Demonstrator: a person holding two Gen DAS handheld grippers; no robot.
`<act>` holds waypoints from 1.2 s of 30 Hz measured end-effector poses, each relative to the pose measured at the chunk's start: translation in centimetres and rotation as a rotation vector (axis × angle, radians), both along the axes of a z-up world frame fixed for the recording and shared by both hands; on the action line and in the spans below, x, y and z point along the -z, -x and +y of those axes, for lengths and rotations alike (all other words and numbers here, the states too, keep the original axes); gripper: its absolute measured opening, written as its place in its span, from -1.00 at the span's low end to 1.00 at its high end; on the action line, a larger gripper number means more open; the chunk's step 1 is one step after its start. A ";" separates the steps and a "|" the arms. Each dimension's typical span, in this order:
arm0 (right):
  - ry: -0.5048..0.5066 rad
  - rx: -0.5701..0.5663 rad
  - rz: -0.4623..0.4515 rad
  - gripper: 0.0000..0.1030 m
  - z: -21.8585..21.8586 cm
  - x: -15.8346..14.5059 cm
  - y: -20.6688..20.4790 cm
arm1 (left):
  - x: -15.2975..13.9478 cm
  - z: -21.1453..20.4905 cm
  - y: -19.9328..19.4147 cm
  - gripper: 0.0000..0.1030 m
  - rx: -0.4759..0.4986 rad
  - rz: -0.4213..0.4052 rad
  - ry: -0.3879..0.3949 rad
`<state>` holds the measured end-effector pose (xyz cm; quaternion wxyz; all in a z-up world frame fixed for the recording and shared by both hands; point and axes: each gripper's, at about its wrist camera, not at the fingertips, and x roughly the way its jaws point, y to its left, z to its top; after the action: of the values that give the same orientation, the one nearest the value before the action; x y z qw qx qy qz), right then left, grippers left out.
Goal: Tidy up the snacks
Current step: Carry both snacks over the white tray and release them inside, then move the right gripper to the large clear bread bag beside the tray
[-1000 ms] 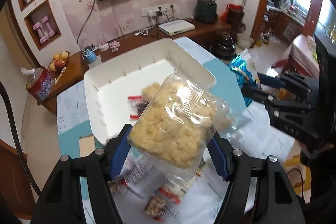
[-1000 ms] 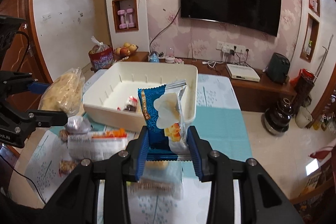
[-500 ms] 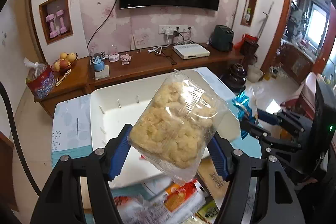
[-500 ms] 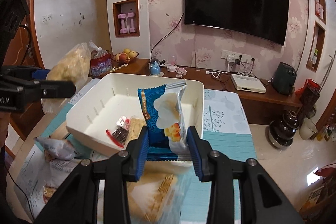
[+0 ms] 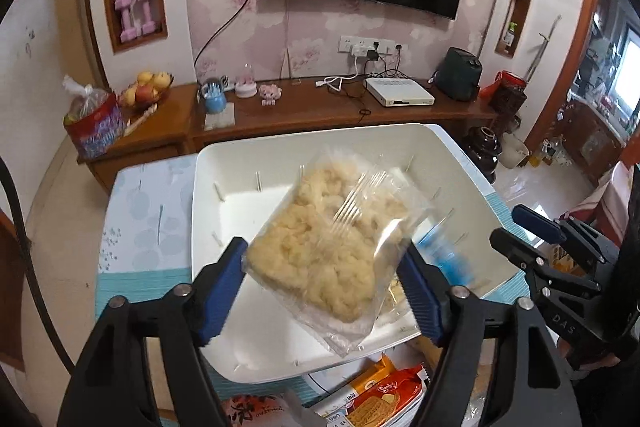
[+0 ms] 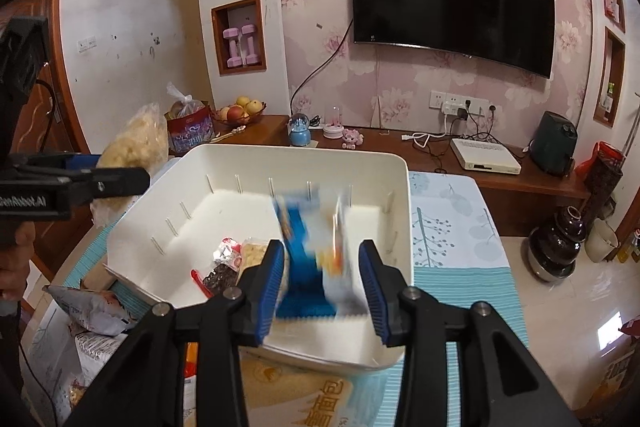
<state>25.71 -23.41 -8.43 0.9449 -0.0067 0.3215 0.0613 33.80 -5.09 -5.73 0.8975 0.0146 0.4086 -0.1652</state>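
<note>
A clear bag of yellow puffed snack (image 5: 332, 247) hangs tilted over the white bin (image 5: 216, 195). My left gripper (image 5: 323, 251) holds it; the jaws are opening, but both blue pads still touch the bag's edges. The right wrist view shows that bag (image 6: 136, 139) and the left gripper (image 6: 116, 169) at the bin's left rim (image 6: 256, 151). My right gripper (image 6: 320, 255) is over the bin's near side with its jaws opening. A blue snack packet (image 6: 308, 259) is blurred between its pads, with a gap on the right. The left wrist view has the right gripper (image 5: 516, 231) at the right and the packet (image 5: 444, 259) as a blue smear.
A red-wrapped dark snack (image 6: 224, 267) and a pale packet (image 6: 254, 251) lie in the bin. Loose packets lie on the table in front: an orange biscuit pack (image 5: 384, 399), a silver bag (image 6: 92, 303), a yellow bag (image 6: 312, 387). A wooden TV console (image 5: 320, 115) stands behind.
Both grippers moved forward and down over the bin. The right pads have spread, and the blue packet, sharp and upright before, is now blurred and sliding down between them. The puffed bag sits slightly lower.
</note>
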 end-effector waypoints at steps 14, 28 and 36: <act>-0.057 0.077 0.028 0.11 -1.1 -1.9 2.0 | -2.6 2.5 4.1 0.65 -0.049 0.013 0.038; -0.327 0.201 0.118 0.37 -3.4 -4.9 8.0 | -5.8 4.9 12.9 0.66 -0.102 0.034 0.052; -0.400 0.221 0.149 0.37 -3.3 -5.6 10.9 | -6.0 7.0 17.3 0.66 -0.165 0.054 0.059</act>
<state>14.80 -26.73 -2.87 0.9020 0.2206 0.3706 0.0203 16.50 1.87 0.29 0.8968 -0.0502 0.4274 -0.1029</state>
